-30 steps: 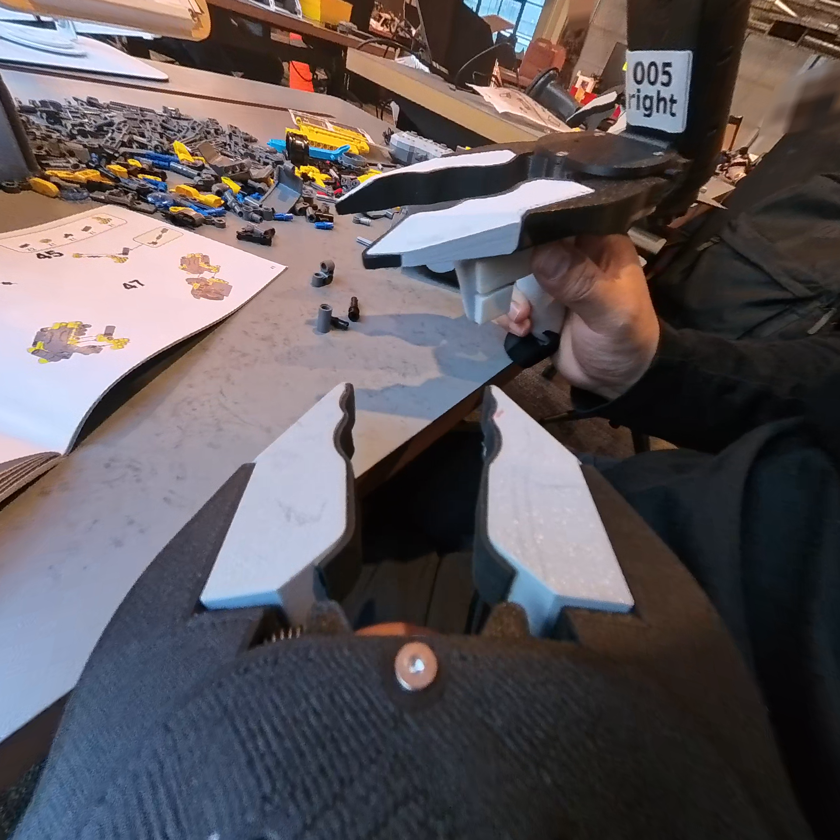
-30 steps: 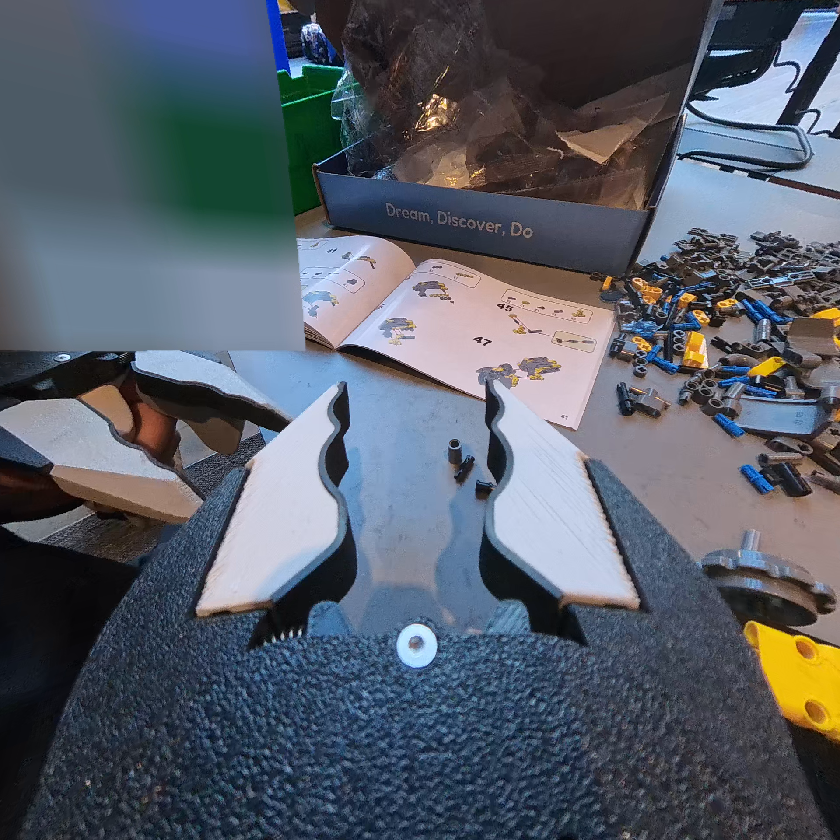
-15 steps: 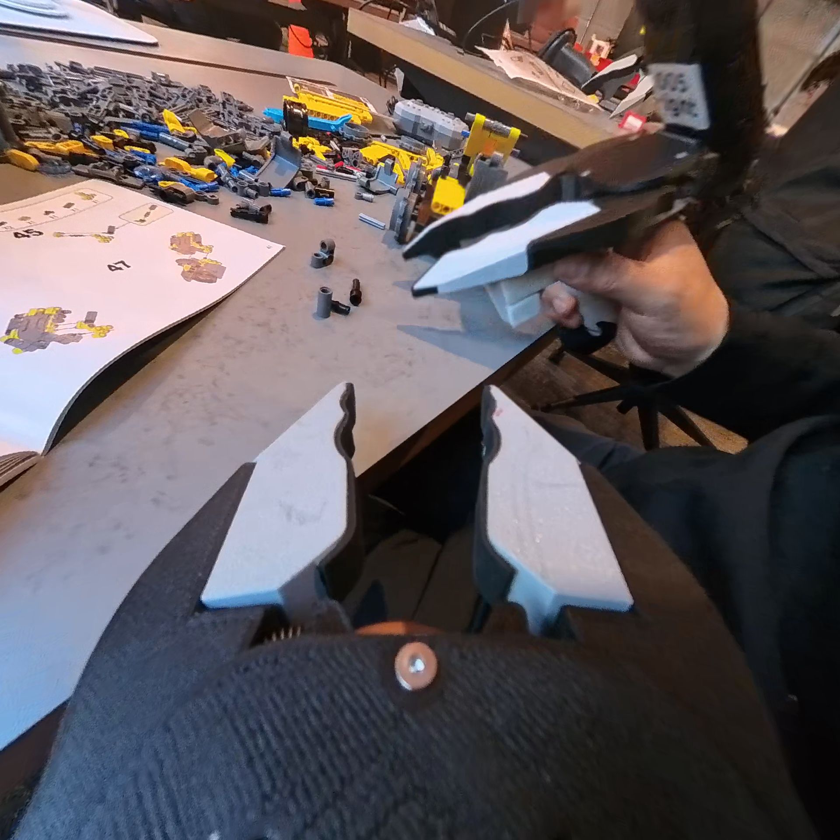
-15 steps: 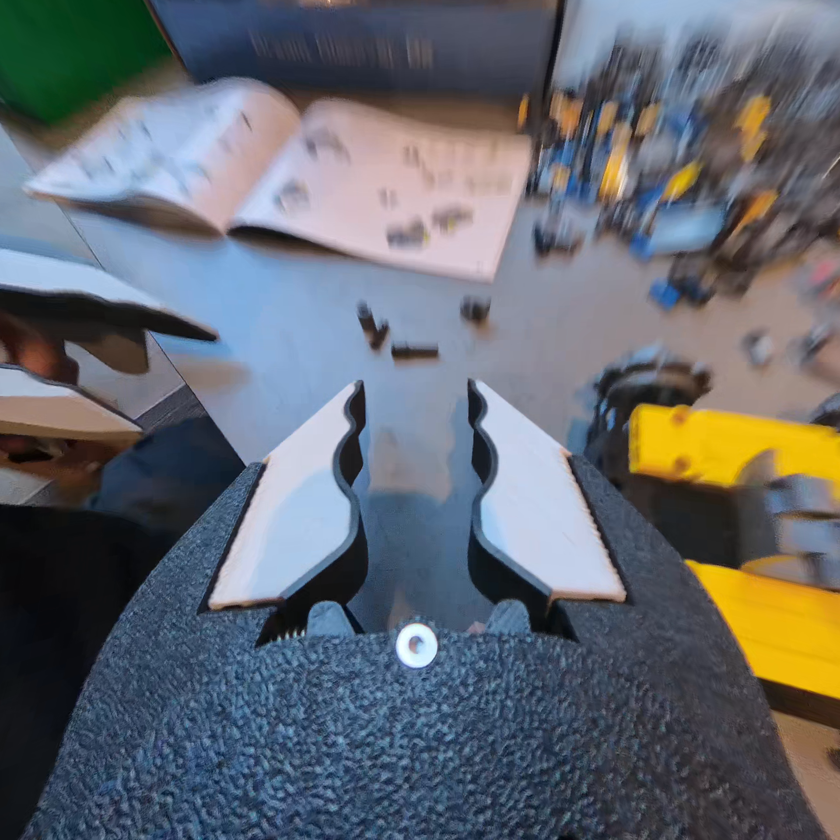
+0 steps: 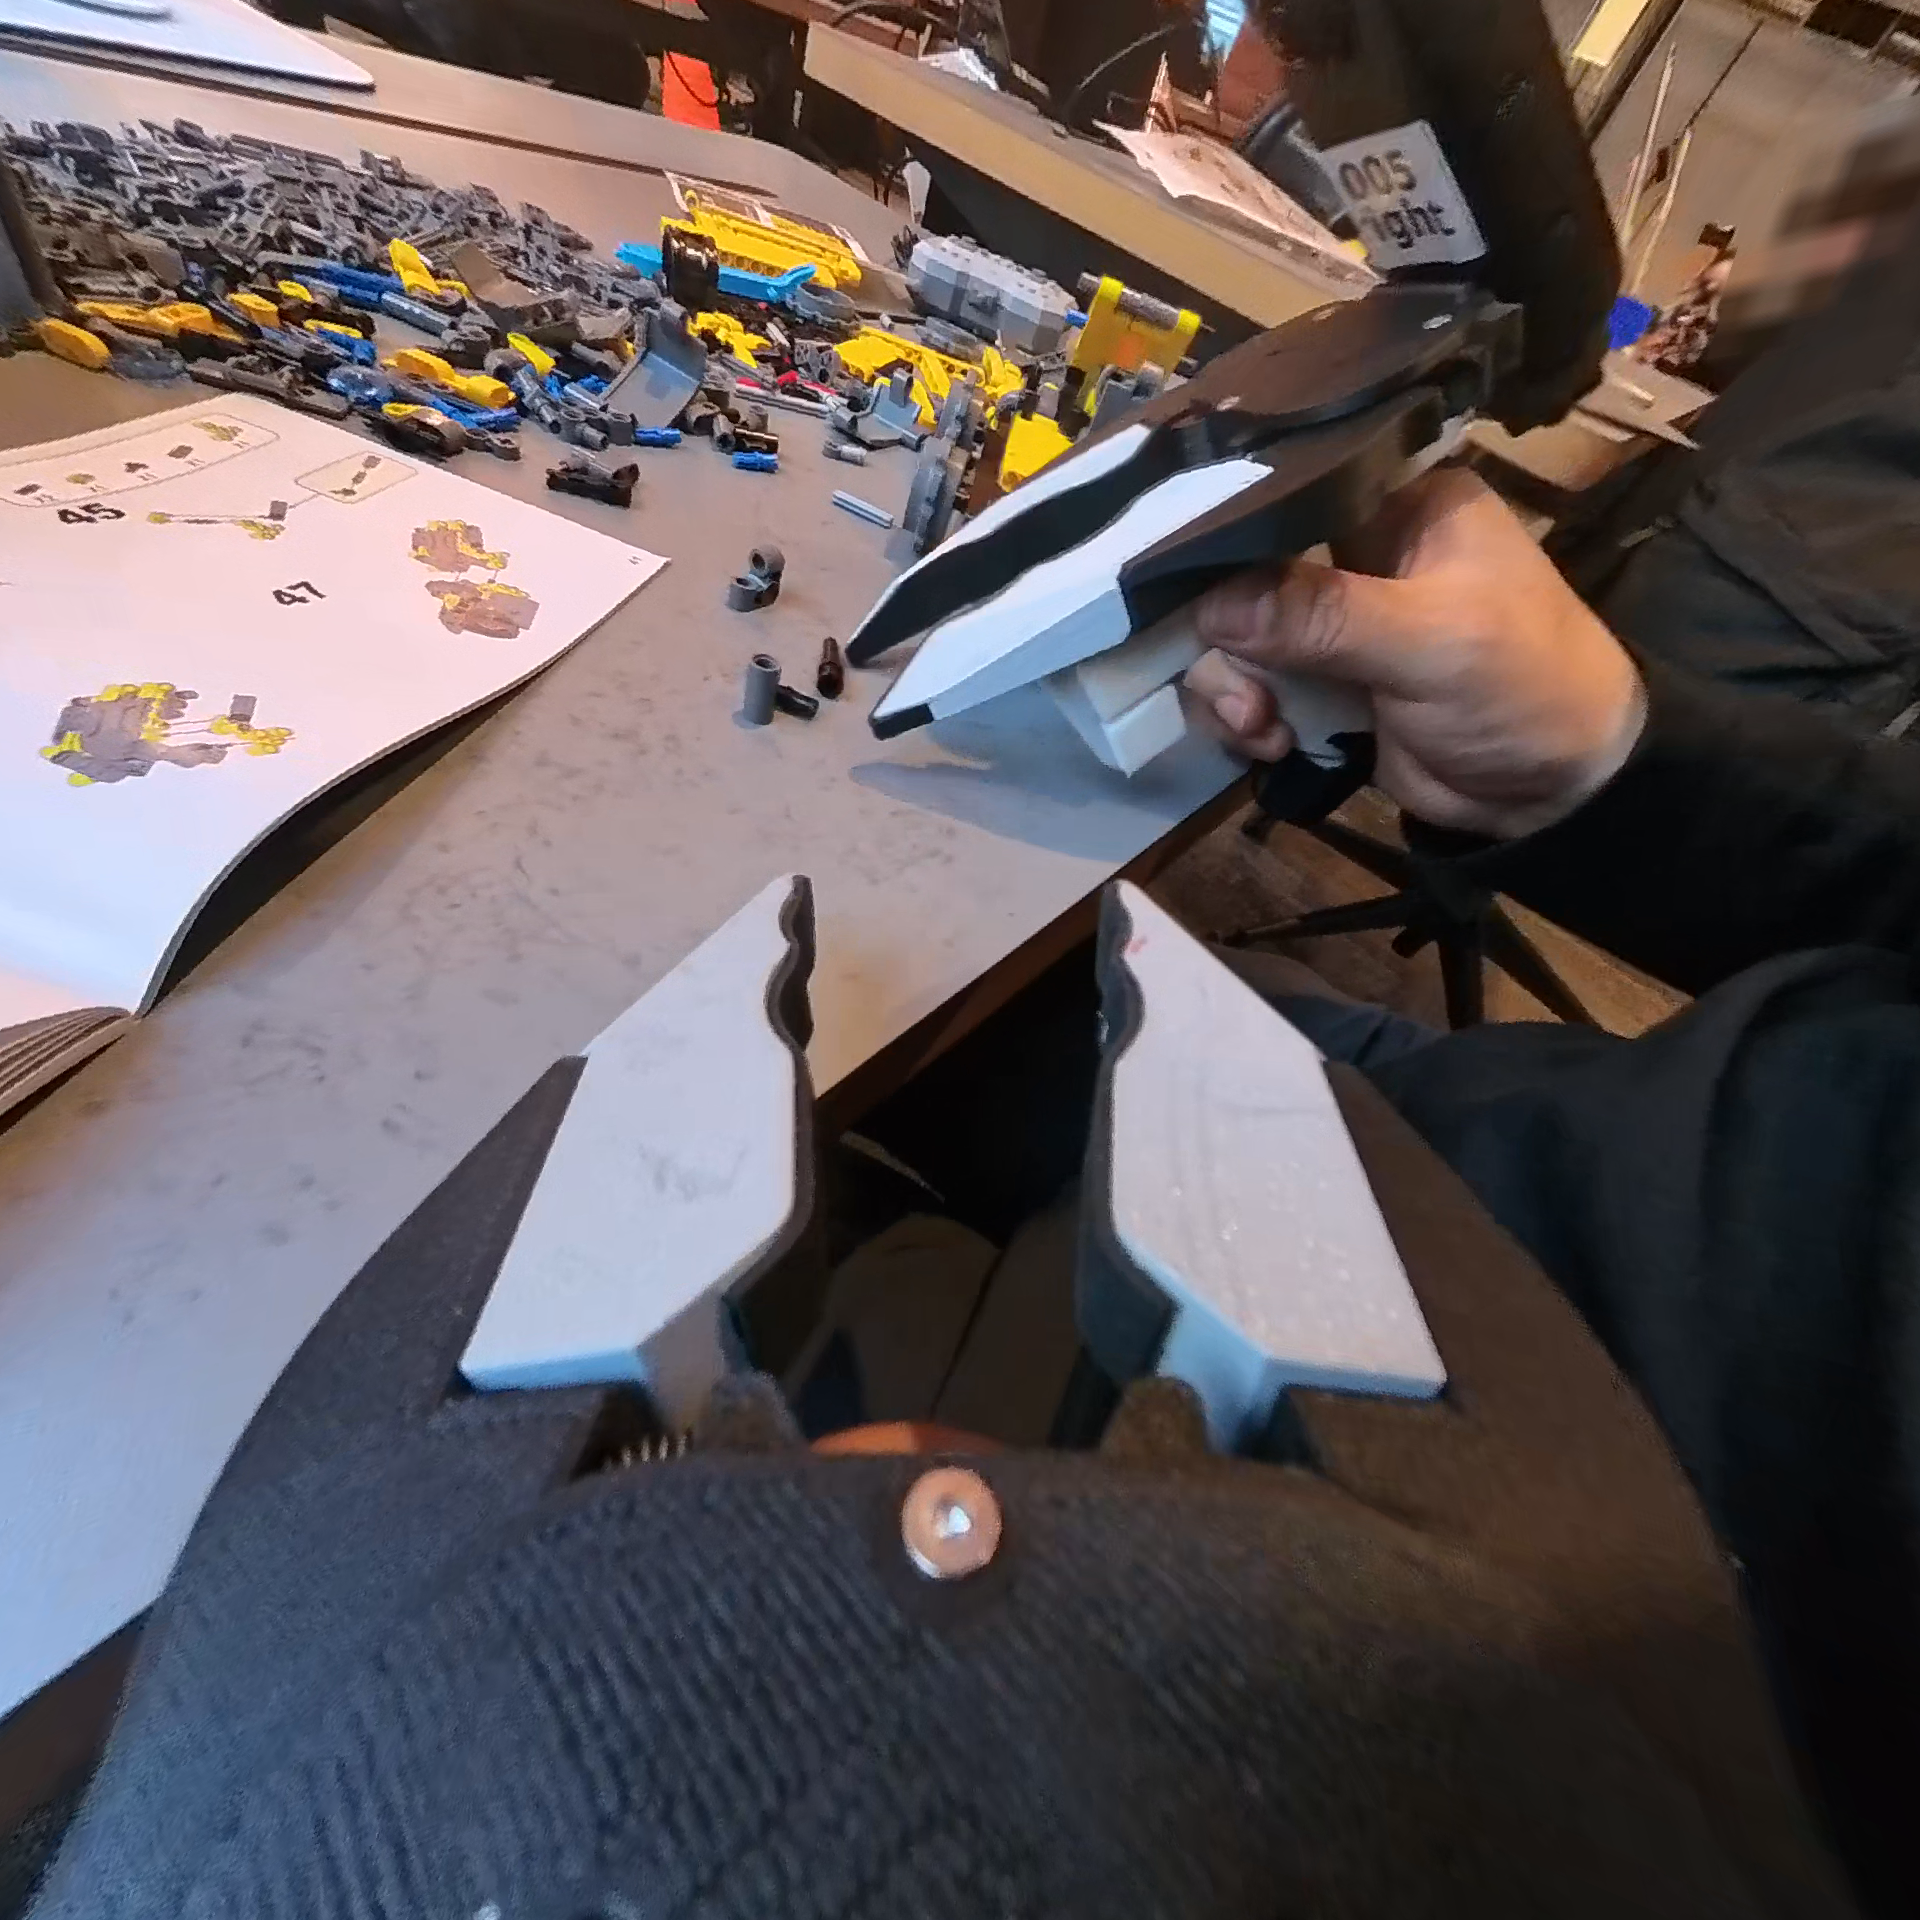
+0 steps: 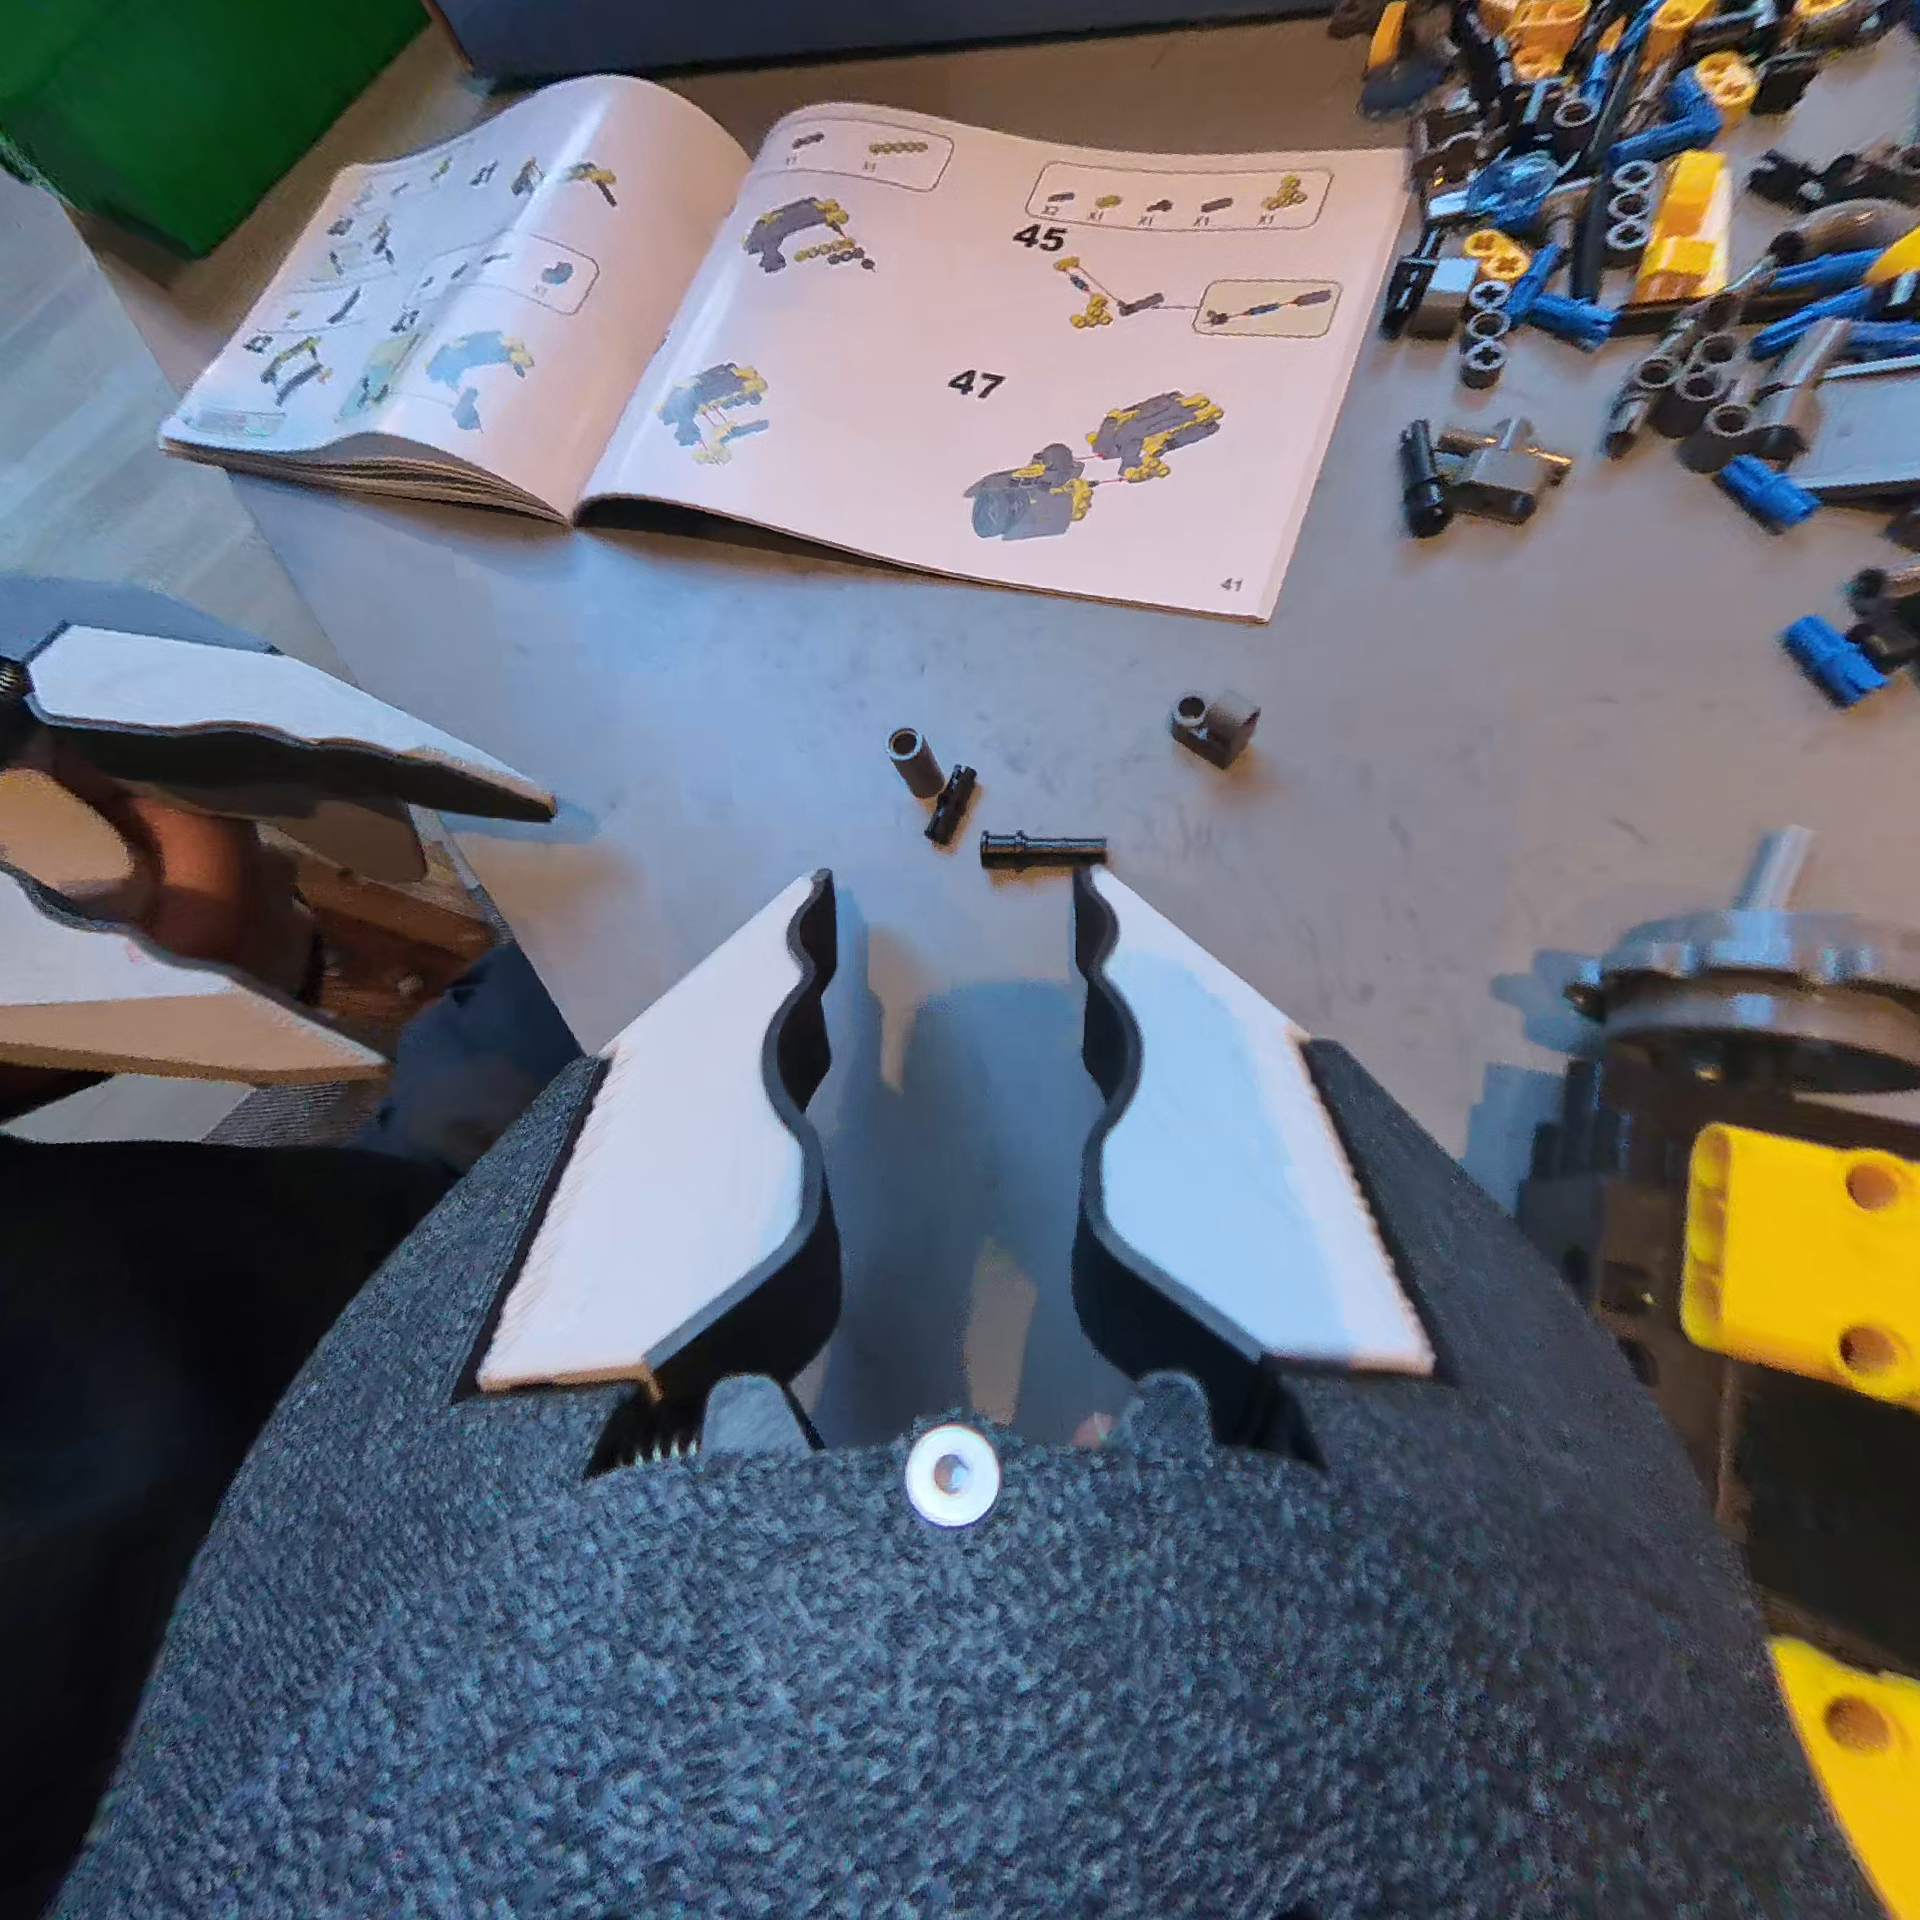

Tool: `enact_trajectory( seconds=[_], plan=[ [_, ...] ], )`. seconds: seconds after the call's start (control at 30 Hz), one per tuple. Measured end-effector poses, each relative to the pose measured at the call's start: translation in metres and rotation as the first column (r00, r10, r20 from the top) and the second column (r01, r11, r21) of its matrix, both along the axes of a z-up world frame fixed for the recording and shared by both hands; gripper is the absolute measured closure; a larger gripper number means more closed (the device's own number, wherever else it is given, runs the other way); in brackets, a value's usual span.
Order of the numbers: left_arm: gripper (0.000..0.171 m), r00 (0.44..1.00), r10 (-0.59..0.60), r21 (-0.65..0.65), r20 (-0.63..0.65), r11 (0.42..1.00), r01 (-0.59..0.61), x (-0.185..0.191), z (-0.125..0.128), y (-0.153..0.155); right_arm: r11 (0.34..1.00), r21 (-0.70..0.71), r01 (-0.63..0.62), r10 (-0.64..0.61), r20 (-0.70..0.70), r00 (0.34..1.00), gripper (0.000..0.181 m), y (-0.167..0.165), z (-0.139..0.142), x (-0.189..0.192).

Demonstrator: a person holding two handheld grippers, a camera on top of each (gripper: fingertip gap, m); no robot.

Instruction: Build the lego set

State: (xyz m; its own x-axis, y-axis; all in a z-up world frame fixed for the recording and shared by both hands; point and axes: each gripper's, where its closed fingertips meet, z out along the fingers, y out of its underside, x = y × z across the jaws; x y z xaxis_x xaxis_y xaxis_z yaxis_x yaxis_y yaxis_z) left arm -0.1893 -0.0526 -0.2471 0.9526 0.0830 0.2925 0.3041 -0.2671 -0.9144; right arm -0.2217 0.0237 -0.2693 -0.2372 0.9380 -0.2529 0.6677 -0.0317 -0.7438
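Nearest, right gripper (image 6: pixel 954 883) with jaws parted wide and empty, tips low over the grey table (image 6: pixel 1455 831), just short of a black axle pin (image 6: pixel 1042 848) lying crosswise. Just beyond, a shorter black pin (image 6: pixel 950 802) touching a grey tube connector (image 6: pixel 915 760), a dark grey block connector (image 6: pixel 1214 724) to the right, then an open instruction booklet (image 6: pixel 831 312) and a heap of loose blue, yellow and grey bricks (image 6: pixel 1662 229). Off the table's near edge, left gripper (image 5: pixel 951 914) also spread wide, holding nothing.
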Motion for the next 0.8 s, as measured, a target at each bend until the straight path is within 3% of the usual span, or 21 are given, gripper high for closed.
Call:
enact_trajectory(
  seconds=[0.5,0.8],
  plan=[
    [0.118,0.998,0.004,0.013,0.066,1.000,-0.005,-0.006,0.001,-0.003,0.991,0.083,-0.101,0.097,0.047,0.994,0.142,-0.011,-0.003,-0.013],
    [0.118,0.998,-0.001,0.004,0.067,1.000,0.001,-0.004,-0.001,-0.001,0.991,0.082,-0.101,0.105,-0.044,0.993,0.136,-0.008,0.010,-0.012]
  ],
)
